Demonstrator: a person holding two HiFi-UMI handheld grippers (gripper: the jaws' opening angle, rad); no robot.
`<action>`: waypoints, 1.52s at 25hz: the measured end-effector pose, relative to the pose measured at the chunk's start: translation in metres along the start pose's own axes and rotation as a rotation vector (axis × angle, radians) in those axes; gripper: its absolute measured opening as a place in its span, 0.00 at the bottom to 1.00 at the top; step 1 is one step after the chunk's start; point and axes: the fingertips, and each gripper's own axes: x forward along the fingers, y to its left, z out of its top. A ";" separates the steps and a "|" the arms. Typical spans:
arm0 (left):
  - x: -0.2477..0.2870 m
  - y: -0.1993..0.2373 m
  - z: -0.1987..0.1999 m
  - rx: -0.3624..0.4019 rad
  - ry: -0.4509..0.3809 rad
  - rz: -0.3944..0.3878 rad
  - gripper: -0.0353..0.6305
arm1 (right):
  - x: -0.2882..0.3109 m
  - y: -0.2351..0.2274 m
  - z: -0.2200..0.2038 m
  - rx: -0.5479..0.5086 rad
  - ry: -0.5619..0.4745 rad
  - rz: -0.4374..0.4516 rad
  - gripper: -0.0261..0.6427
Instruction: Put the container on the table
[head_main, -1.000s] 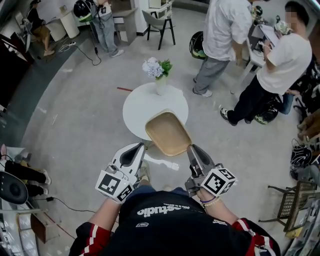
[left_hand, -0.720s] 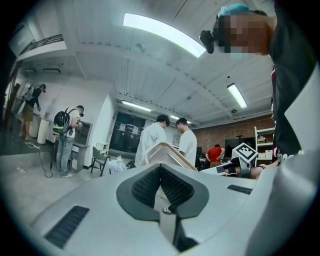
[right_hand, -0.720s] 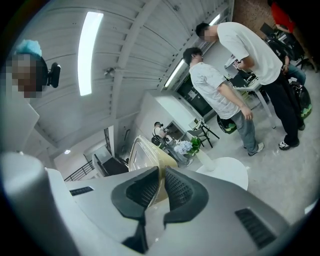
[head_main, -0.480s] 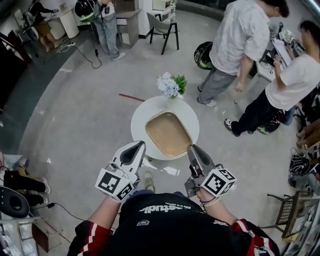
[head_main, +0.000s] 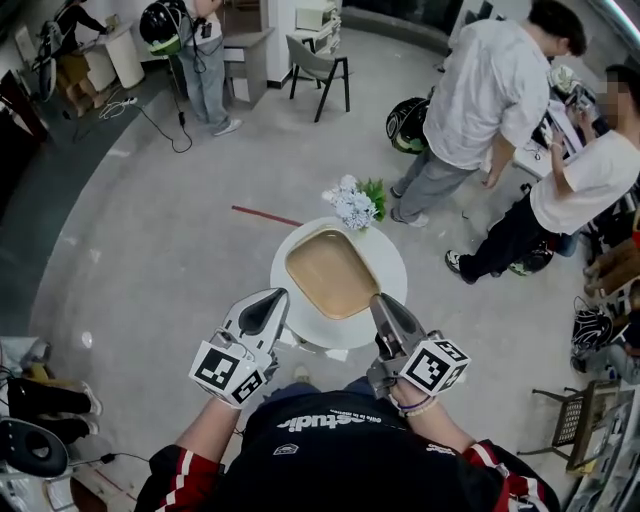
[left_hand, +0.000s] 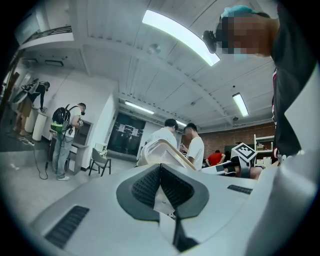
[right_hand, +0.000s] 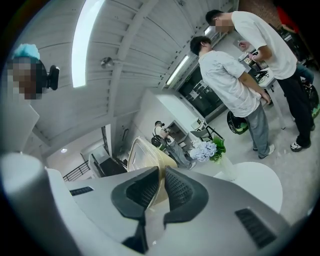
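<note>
My left gripper (head_main: 279, 294), near 7 o'clock in the head view: white tapered shell with a grey top panel. Left marker cube (head_main: 228, 370) at its 7 o'clock, black-and-white squares. My right gripper (head_main: 378, 299), near 5 o'clock: same shell, right marker cube (head_main: 437, 365) at its 5 o'clock. In the gripper views I get dark grey ribbed pads (left_hand: 147, 186) and dark slotted vents on the pale body. The wearer has a black top (head_main: 340, 460) with white chest lettering. Red sleeves (head_main: 170, 478) with white and black stripes, beaded band (head_main: 412, 405) on the right wrist.
</note>
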 end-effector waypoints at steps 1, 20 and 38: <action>0.002 0.006 0.000 -0.004 0.001 -0.004 0.09 | 0.006 0.000 0.001 -0.003 -0.003 -0.003 0.12; 0.067 0.022 -0.018 0.024 0.051 0.003 0.09 | 0.042 -0.053 0.029 0.044 0.047 -0.001 0.12; 0.113 0.036 -0.093 0.056 0.096 0.063 0.09 | 0.096 -0.160 -0.030 0.215 0.303 -0.046 0.12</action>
